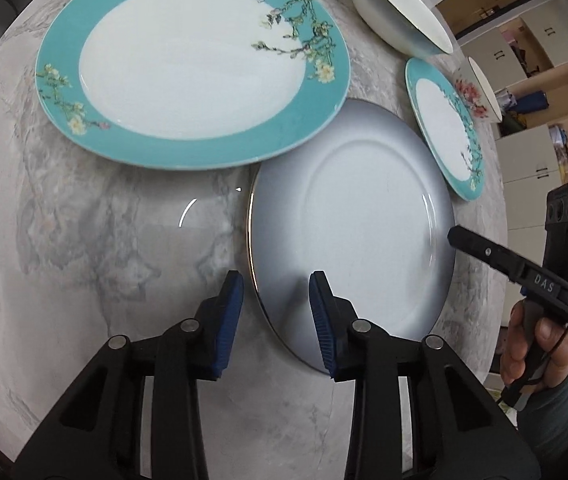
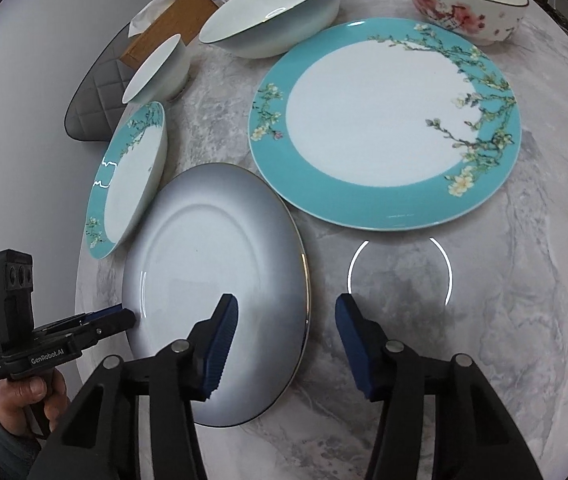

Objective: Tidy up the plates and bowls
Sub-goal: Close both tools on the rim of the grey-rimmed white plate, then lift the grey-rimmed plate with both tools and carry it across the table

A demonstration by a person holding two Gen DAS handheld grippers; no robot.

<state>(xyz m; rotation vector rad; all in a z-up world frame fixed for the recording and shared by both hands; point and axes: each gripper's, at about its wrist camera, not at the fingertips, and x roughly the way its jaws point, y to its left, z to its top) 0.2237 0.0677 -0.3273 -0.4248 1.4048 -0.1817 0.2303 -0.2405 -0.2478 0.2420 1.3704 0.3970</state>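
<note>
A grey-white plate with a gold rim (image 1: 367, 216) (image 2: 212, 272) lies on the marble table. My left gripper (image 1: 276, 292) is open, its fingers straddling the plate's near-left rim. My right gripper (image 2: 287, 320) is open, straddling the plate's right rim. Each gripper also shows in the other view, the right one (image 1: 483, 248) and the left one (image 2: 112, 316), at the plate's edges. A large teal floral plate (image 1: 188, 60) (image 2: 383, 124) lies beyond. A small teal plate (image 1: 445, 128) (image 2: 128, 176) lies beside the grey plate.
A large white bowl (image 2: 272, 16) (image 1: 395, 8), a small white bowl (image 2: 156, 68) and a pink-flowered bowl (image 2: 463, 0) (image 1: 479, 92) stand at the back. A tissue box (image 2: 172, 20) sits behind them. Shelves (image 1: 539, 80) stand past the table edge.
</note>
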